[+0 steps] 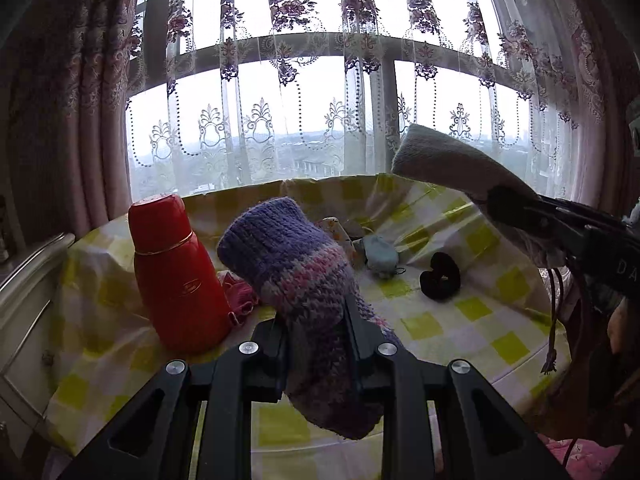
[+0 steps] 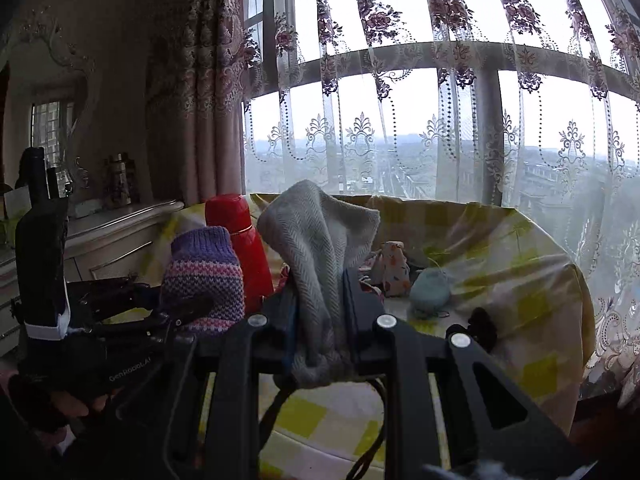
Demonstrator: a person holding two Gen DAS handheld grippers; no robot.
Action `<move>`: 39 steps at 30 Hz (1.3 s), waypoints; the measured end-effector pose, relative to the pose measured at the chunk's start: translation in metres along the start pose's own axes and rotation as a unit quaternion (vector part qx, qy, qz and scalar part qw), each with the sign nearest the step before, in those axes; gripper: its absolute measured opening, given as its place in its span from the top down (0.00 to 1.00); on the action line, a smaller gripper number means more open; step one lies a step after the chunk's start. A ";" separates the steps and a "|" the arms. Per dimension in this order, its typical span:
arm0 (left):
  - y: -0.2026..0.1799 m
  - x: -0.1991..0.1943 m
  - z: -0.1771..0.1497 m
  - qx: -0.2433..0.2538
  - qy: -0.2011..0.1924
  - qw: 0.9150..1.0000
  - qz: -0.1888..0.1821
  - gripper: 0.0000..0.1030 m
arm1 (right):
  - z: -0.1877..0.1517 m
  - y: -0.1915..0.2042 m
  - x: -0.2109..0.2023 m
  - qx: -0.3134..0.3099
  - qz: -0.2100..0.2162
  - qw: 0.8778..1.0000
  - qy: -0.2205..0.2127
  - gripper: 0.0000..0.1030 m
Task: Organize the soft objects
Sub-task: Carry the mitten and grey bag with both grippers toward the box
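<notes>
The left gripper [image 1: 316,320] was clamped on a purple knitted sock [image 1: 296,276], striped pink and lilac, its ribbed cuff standing up past the fingers and its toe drooping below them. The right gripper [image 2: 320,312] was closed tight on a grey herringbone-knit sock [image 2: 316,248], whose cuff rose and flopped over above the fingers. Both socks hung clear above the round table [image 1: 440,328] with its yellow-checked cloth.

On the cloth, a red flask [image 1: 176,272] stood upright near the left edge, with a black scrunchie [image 1: 440,276], a pale blue soft item [image 1: 380,258] and a small printed pouch [image 2: 394,268] further back. Bare cloth lay in front of these. A cabinet [image 2: 120,236] bordered the table's left side; lace curtains [image 1: 320,80] hung just behind it.

Both grippers pointed slightly downward, side by side.
</notes>
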State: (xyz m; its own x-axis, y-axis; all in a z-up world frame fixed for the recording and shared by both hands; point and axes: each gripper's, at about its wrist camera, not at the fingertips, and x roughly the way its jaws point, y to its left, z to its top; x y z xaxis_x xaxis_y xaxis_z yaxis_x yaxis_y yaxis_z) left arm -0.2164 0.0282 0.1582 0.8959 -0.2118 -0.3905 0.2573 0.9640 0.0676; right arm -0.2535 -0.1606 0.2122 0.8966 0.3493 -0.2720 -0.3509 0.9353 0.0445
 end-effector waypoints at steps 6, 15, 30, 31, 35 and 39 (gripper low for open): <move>0.028 -0.015 -0.015 -0.018 0.009 1.000 0.022 0.76 | -0.001 0.031 0.009 -0.024 0.043 0.999 0.012 0.77; 0.078 -0.043 -0.047 -0.061 0.046 0.995 0.066 0.76 | -0.004 0.087 0.027 -0.075 0.124 0.989 0.039 0.77; 0.156 -0.098 -0.127 -0.171 0.117 0.961 0.182 0.76 | -0.029 0.206 0.057 -0.150 0.291 0.938 0.110 0.77; 0.159 -0.100 -0.132 -0.175 0.123 0.959 0.186 0.76 | -0.032 0.213 0.058 -0.156 0.298 0.935 0.115 0.77; 0.167 -0.106 -0.148 -0.183 0.150 0.951 0.202 0.76 | -0.043 0.236 0.056 -0.183 0.320 0.921 0.129 0.77; 0.175 -0.110 -0.169 -0.192 0.177 0.941 0.217 0.75 | -0.056 0.254 0.055 -0.207 0.340 0.906 0.145 0.77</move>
State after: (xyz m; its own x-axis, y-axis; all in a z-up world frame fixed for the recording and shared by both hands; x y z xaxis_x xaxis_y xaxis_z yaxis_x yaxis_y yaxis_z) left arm -0.3315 0.2473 0.0582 0.6915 0.2168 -0.6890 -0.3154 0.9488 -0.0180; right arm -0.3088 0.0927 0.1545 0.3477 0.7513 -0.5609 -0.9206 0.3871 -0.0522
